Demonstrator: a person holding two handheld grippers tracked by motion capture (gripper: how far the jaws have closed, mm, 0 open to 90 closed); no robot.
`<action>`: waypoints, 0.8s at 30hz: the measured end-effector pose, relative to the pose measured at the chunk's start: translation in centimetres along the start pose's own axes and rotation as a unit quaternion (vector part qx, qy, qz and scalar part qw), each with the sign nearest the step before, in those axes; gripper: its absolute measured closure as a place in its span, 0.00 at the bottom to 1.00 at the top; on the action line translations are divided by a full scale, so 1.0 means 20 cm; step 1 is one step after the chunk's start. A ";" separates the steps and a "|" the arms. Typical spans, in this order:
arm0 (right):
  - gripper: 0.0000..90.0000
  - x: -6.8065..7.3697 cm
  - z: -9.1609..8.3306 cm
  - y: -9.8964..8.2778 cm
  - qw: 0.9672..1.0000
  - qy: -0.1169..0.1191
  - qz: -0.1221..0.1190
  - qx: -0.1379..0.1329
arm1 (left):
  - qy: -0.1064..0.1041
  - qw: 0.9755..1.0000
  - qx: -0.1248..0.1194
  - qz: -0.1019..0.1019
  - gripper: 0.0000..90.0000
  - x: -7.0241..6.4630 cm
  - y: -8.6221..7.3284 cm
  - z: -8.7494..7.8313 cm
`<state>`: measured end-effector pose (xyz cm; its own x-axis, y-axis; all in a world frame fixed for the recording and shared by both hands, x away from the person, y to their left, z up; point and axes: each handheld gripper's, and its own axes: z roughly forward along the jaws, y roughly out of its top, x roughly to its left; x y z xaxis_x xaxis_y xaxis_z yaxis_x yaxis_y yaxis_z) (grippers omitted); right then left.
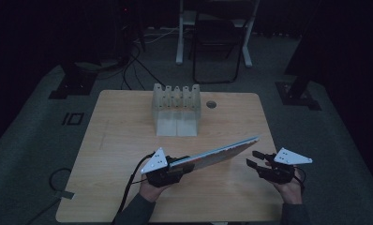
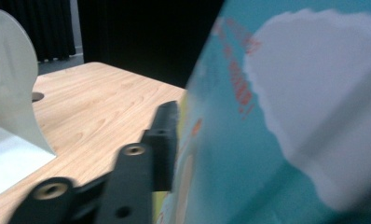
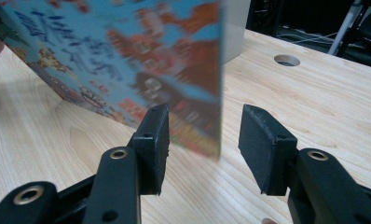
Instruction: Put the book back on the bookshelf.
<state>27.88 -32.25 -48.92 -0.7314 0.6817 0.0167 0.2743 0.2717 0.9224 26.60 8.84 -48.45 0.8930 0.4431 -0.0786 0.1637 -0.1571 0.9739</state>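
Note:
A thin picture book (image 1: 217, 153) with a blue, busy cover hangs tilted above the front of the wooden table (image 1: 119, 131), its right end higher. My left gripper (image 1: 182, 164) is shut on the book's left end. In the left gripper view one black finger (image 2: 162, 140) lies against the teal cover (image 2: 267, 116), and the other is hidden behind the book. My right gripper (image 1: 252, 158) stands open just off the book's right end. In the right gripper view its jaws (image 3: 204, 135) are apart, and the book's corner (image 3: 127, 56) hangs ahead of the gap, touching neither pad.
A white slotted rack (image 1: 176, 101) with a flat base stands at the back middle of the table, and shows at the left as a white rack wall (image 2: 11, 93). A round hole (image 1: 211, 104) lies to its right. A chair (image 1: 217, 42) stands beyond the table.

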 end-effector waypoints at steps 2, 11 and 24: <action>0.58 0.00 0.00 0.00 1.000 0.000 0.000 0.000 | 0.007 1.000 -0.005 -0.001 0.76 0.00 0.01 0.01; 0.58 -0.01 -0.01 -0.02 1.000 -0.003 0.004 0.000 | 0.051 0.998 -0.022 -0.031 0.87 0.05 0.02 0.00; 0.56 0.00 0.00 -0.03 1.000 0.002 0.008 0.004 | 0.046 0.998 -0.047 -0.019 0.87 0.06 -0.02 -0.01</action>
<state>27.75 -32.51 -49.56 -0.7300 0.6826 0.0324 0.2905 0.2671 0.9188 27.56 9.56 -48.88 0.8436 0.5276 -0.0994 0.1517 -0.0567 0.9868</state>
